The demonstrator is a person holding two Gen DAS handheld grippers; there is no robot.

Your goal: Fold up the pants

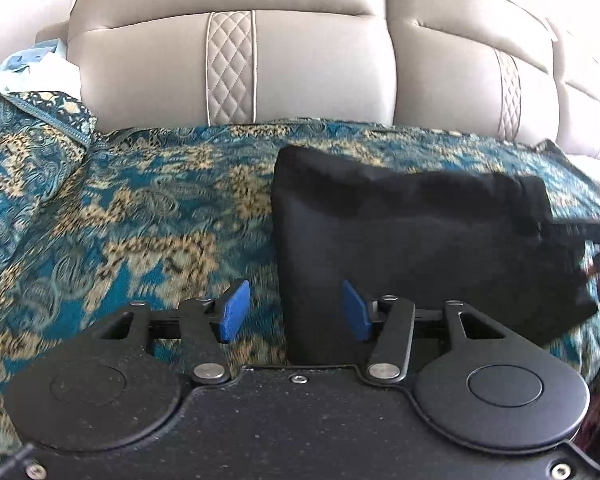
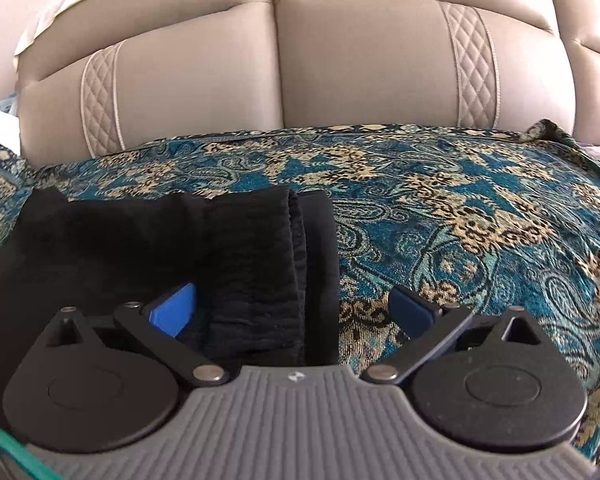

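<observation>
Left gripper point(image 1: 296, 312): fingers spread wide, nothing between the blue pads point(image 1: 233, 312). The folded black pants point(image 1: 412, 236) lie on the patterned blanket point(image 1: 140, 208), ahead of the right finger and off to its right; their left edge runs down between the two fingers, closer to the right pad. No contact visible.

Right gripper point(image 2: 296, 314): fingers also wide apart, holding nothing. Pants point(image 2: 188, 248) sit ahead and left of the left finger, with the ribbed waistband edge reaching into the gap between the fingers. The right finger hangs over bare blanket point(image 2: 460, 216).

Beyond the fingertips in both views: beige padded sofa back point(image 1: 308, 64) with quilted strips. Some motion blur in the left view.
</observation>
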